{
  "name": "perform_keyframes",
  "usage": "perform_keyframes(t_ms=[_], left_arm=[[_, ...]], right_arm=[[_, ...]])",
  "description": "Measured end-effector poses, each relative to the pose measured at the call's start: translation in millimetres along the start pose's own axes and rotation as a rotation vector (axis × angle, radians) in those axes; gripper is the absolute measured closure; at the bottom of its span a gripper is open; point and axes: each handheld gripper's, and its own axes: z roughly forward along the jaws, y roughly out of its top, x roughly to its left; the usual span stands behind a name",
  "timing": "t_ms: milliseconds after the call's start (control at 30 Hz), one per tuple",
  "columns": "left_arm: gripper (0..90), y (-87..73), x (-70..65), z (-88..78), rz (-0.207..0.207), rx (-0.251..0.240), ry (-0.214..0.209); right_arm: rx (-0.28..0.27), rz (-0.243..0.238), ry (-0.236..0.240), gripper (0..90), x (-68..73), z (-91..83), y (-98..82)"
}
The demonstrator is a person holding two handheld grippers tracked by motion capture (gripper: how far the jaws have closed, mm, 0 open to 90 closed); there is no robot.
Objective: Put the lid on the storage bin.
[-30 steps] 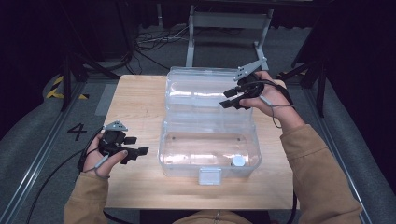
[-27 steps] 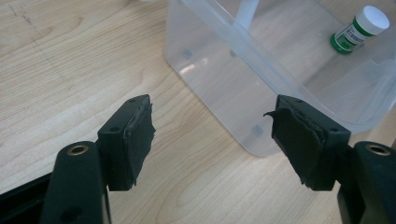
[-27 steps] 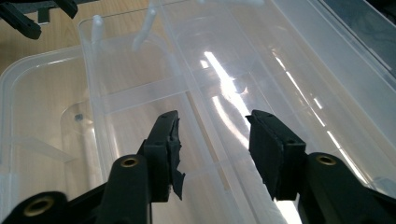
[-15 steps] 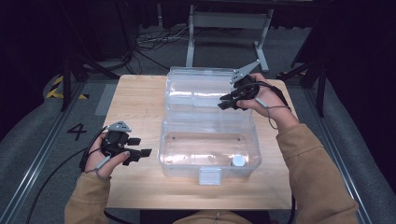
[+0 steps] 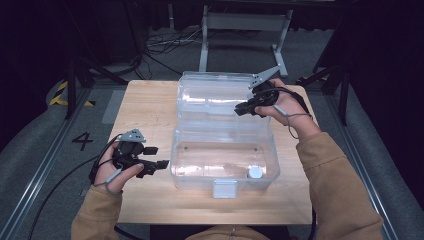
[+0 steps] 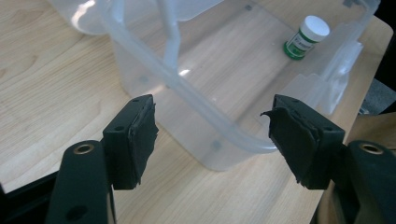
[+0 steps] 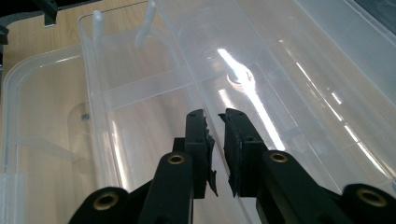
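The clear plastic box [image 5: 223, 160] sat in the middle of the table [image 5: 150, 107], its lid [image 5: 220, 97] swung back toward the far edge. The right gripper [image 5: 243, 109] had just been closing on the lid's right rim, its jaws nearly together, the thin wall between them. The left gripper [image 5: 159, 157] hung wide apart just beside the box's left wall, holding nothing. A little bottle [image 6: 306, 37] stood inside, in the near right corner. The slick lid could slip out, or the light box could slide, since nothing steadied it.
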Motion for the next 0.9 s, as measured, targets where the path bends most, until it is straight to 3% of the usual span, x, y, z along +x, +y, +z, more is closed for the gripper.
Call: perform_keyframes(t_ms=[267, 667, 900], left_arm=[[32.7, 7.4, -14.6, 10.2, 0.042, 0.022, -0.034], [36.3, 14.9, -34.6, 30.5, 0.116, 0.051, -0.105], [40.7, 15.4, -41.2, 45.4, 0.144, 0.068, -0.175]], right_arm=[[-0.008, 0.011, 0.021, 81.5, -1.1, -0.1, -1.3], [-0.014, 0.008, 0.014, 81.8, 0.5, -0.1, -1.9], [-0.021, 0.014, 0.014, 81.7, 0.6, 0.2, -2.6]])
